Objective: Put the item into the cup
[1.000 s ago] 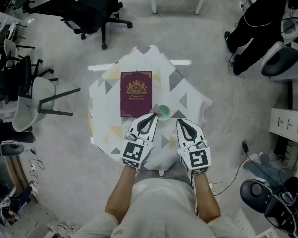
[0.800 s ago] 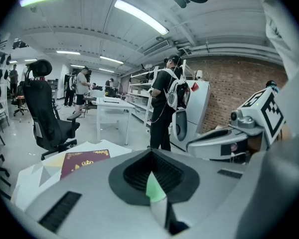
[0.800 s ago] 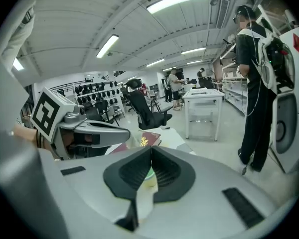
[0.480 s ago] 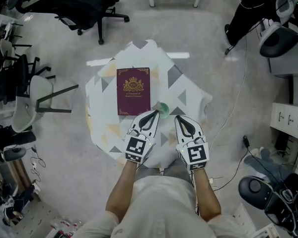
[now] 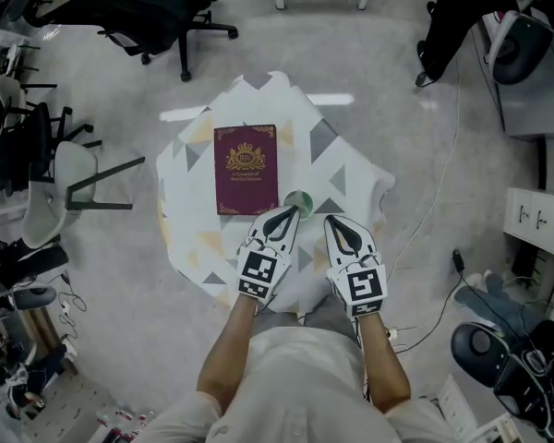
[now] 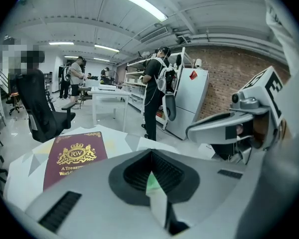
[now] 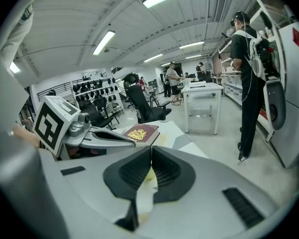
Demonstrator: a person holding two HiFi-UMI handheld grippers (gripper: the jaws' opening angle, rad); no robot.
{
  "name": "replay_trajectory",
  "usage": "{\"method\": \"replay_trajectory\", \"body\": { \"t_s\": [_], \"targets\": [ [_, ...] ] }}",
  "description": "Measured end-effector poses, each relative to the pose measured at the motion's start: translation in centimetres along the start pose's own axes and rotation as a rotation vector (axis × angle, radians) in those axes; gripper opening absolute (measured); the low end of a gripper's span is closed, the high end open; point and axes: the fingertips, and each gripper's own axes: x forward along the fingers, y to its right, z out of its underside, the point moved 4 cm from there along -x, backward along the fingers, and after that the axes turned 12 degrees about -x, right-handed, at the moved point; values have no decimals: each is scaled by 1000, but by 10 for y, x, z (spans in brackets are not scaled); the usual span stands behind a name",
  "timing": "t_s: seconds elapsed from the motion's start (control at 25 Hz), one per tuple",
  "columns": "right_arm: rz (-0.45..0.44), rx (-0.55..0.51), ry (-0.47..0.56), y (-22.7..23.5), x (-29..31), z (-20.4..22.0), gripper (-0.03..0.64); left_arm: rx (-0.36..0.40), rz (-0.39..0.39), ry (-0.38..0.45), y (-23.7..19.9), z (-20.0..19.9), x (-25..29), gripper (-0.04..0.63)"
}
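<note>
Green cup (image 5: 298, 201) sits on the patterned counter (image 5: 351, 169) beside a book (image 5: 246, 169), partly hidden by the left gripper (image 5: 288, 212). Fingers of it and the right gripper (image 5: 333, 221) meet, empty. The item cannot be made out. Chairs (image 5: 157, 7) stand on the grey floor (image 5: 397, 81).

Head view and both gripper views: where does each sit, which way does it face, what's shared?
Head view: on the person's head, looking steeply down at the cloth-covered table; shows both forearms, the left gripper and the right gripper.
Left gripper view: on the left gripper, looking along its shut jaws toward a brick wall; right gripper shows at right.
Right gripper view: on the right gripper, looking along its shut jaws into the room; left gripper shows at left.
Shared: the maroon book appears in all three.
</note>
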Motion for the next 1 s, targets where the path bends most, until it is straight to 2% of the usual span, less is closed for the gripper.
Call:
{"method": "replay_trajectory", "body": {
  "t_s": [0.36,1.0],
  "targets": [
    [8,6,-10,0,-1,4,9,13,11,-51,1,14,13,11],
    [19,16,10,-7,-8,1,9,22,-31,-137,-2,28,21,12]
  ]
}}
